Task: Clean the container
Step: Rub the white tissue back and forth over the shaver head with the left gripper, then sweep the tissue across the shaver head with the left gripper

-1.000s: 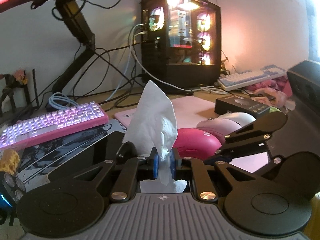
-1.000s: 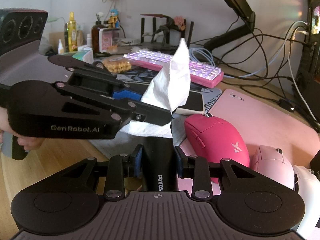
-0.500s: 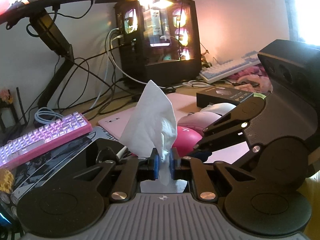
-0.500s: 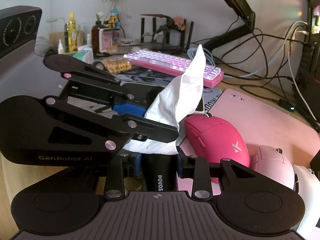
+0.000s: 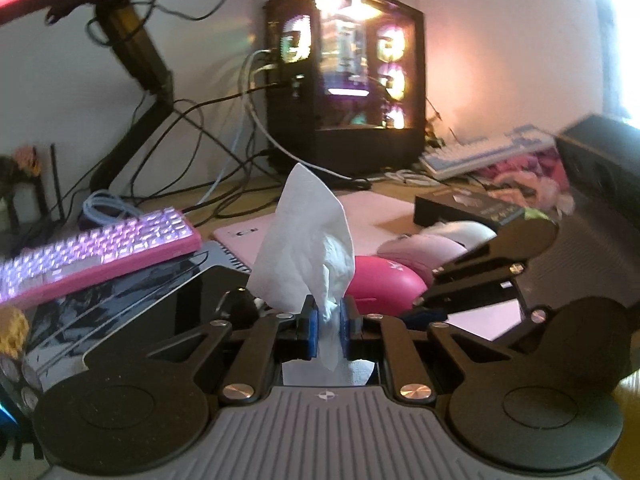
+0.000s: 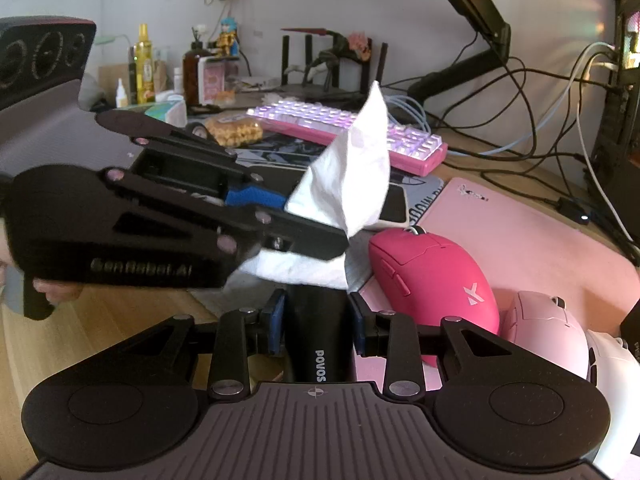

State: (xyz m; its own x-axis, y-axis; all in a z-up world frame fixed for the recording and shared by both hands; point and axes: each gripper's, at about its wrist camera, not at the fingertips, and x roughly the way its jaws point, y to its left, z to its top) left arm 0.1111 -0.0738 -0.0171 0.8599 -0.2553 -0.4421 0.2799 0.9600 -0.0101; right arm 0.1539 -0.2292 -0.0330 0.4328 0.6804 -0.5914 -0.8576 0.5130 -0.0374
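- Tissue (image 5: 306, 236), white and crumpled, stands pinched between the closed left gripper (image 5: 329, 322) fingers.
- Right gripper (image 6: 316, 320) clamps a black container (image 6: 318, 330) marked POVOS, directly under the tissue.
- Pink mouse (image 6: 432, 276) lies beside it.

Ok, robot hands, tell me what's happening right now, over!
Left gripper shut on white tissue. Right gripper shut on black POVOS container. Tissue at container's top. Pink mouse close beside.
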